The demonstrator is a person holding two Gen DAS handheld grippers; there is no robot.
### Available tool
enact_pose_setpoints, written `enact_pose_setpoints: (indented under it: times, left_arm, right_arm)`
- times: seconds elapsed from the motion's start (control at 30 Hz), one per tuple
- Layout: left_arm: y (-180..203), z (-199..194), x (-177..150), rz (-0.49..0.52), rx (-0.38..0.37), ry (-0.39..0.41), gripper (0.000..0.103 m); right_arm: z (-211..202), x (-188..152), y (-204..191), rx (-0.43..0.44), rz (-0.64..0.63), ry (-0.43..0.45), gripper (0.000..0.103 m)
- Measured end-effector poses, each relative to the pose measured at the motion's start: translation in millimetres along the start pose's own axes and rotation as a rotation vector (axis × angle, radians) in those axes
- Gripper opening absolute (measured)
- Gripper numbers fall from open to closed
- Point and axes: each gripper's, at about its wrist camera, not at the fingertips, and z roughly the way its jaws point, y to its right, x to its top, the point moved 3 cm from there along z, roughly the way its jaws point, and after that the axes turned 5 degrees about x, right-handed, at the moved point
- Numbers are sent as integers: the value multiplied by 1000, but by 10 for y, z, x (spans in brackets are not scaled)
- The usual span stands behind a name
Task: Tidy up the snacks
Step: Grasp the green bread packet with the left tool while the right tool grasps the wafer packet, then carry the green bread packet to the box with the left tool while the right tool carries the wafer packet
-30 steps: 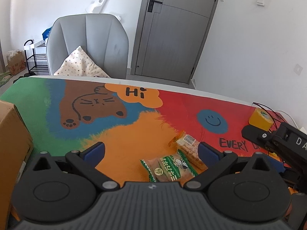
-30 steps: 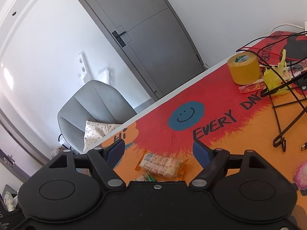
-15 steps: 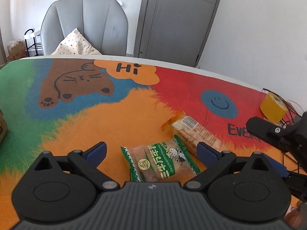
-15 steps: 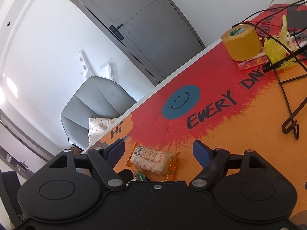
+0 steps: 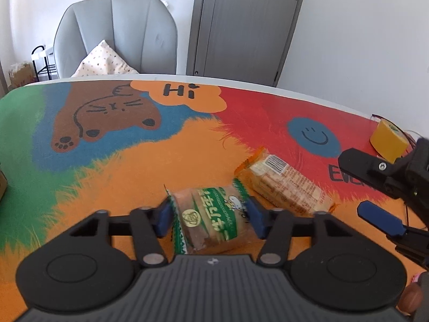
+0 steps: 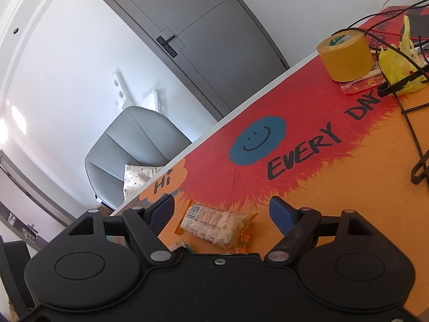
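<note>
A green-and-white wrapped snack (image 5: 211, 220) lies on the orange part of the table mat. My left gripper (image 5: 209, 218) is shut on it, a blue pad on each side. An orange-edged cracker pack (image 5: 284, 185) lies just right of it, touching its corner. In the right wrist view the cracker pack (image 6: 211, 224) lies between the open fingers of my right gripper (image 6: 222, 214), which holds nothing. A corner of the green snack (image 6: 185, 247) shows below it. My right gripper (image 5: 380, 187) also shows at the right edge of the left wrist view.
A yellow tape roll (image 6: 346, 56) stands at the far right of the mat, with a yellow wrapper (image 6: 399, 72) and a black wire rack (image 6: 413, 123) beside it. A grey chair (image 5: 115, 35) with a cushion stands behind the table. A cardboard box edge (image 5: 2, 187) is at the left.
My left gripper moved forward over the green snack and closed on it. My right gripper moved down toward the cracker pack and stayed open.
</note>
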Motion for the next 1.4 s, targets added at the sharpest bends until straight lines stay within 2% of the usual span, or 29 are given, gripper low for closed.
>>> enact_pose_setpoints:
  times: [0.07, 0.27, 0.73, 0.87, 1.03, 1.1, 1.13, 1.27, 1.4]
  left_arm:
    - [-84, -13, 11, -26, -21, -13, 47]
    - [-319, -65, -6, -61, -22, -18, 46]
    - [-797, -162, 11, -118, 13, -11, 46]
    - [-890, -211, 9, -128, 17, -6, 46]
    - [-987, -236, -11, -123, 26, -2, 46]
    - [-1006, -239, -35, -115, 24, -8, 46]
    - [-1010, -252, -46, -108, 16, -9, 46]
    - [-1049, -361, -37, -101, -5, 6, 46]
    - [-1101, -507, 6, -104, -30, 29, 46]
  right_arm:
    - [19, -6, -21, 14, -13, 4, 79]
    - [76, 16, -86, 70, -55, 40, 79]
    - [375, -190, -269, -7, -209, -21, 77]
    - [427, -280, -318, -45, -256, -83, 63]
    - [433, -446, -486, -139, -429, -103, 59]
    - [439, -523, -555, -207, -515, -103, 42]
    - [429, -545, -573, -230, -546, -106, 37]
    - [269, -552, -575, -187, -489, -133, 35]
    - [127, -561, -629, -177, -423, -111, 35]
